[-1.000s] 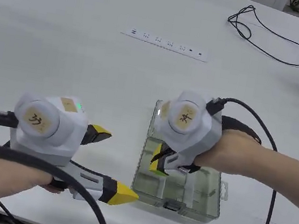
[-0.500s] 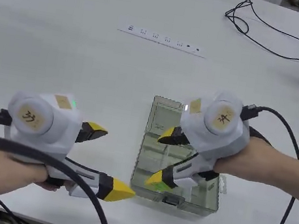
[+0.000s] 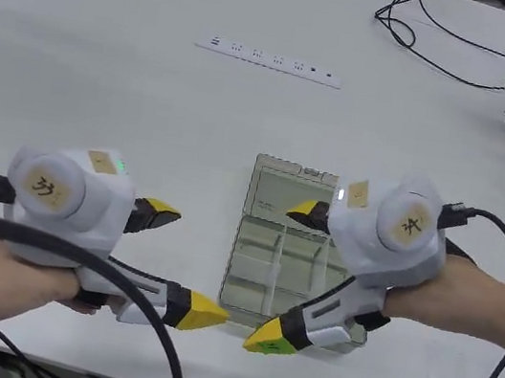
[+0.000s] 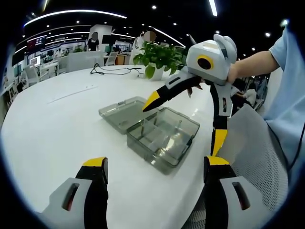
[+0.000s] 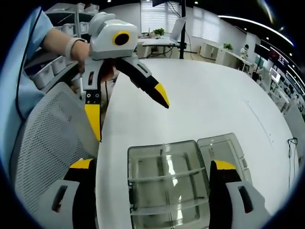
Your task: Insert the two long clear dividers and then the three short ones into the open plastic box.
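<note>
Change noted: a second ago the right gripper (image 3: 285, 275) was down in the open plastic box (image 3: 232, 265) with its jaws nearly together. It has since lifted out and drawn back toward the near right corner of the box, and its jaws have spread wide. The left gripper (image 3: 191, 263) has kept its station to the near left of the box, apart from it.

Present pose: the right hand (image 3: 434, 289) holds its gripper tilted. One yellow tip is over the hinge line by the lid (image 3: 282, 186); the other is low, just off the near edge. The jaws are fully apart and hold nothing. The left hand (image 3: 20, 274) holds its gripper level, pointing right toward the box, jaws likewise wide and empty.

The box sits on the white table (image 3: 106, 77), lid laid flat on the far side. Clear dividers (image 5: 167, 175) stand in the base, crossing lengthwise and across; their count cannot be settled.
</note>
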### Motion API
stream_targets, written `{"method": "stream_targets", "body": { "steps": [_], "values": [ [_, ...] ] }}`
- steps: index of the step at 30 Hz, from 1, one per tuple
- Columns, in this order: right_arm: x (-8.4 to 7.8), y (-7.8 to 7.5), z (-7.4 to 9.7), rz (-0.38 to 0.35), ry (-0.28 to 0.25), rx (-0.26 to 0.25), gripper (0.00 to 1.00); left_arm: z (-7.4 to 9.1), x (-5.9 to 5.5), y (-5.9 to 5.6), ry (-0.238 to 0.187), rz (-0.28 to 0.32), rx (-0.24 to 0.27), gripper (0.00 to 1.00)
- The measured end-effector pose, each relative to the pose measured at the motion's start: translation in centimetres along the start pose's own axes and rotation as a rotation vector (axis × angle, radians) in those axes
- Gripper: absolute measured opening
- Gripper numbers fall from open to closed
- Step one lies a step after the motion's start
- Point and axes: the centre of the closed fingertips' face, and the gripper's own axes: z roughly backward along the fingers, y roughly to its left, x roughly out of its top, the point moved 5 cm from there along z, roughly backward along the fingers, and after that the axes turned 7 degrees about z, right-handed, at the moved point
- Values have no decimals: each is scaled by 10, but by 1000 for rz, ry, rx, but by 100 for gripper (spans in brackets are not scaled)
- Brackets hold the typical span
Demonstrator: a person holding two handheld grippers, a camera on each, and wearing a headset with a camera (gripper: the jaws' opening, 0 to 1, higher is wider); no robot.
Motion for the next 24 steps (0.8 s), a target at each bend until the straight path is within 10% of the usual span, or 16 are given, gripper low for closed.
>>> {"method": "stream_targets", "body": {
  "steps": [15, 24],
  "values": [
    [-34, -6, 57, -82, -36, -123, 100, -1, 6, -5, 1, -12, -10, 84],
    [-115, 0, 120, -126, 149, -191, 99, -1, 8, -5, 4, -12, -4, 83]
  ]
}}
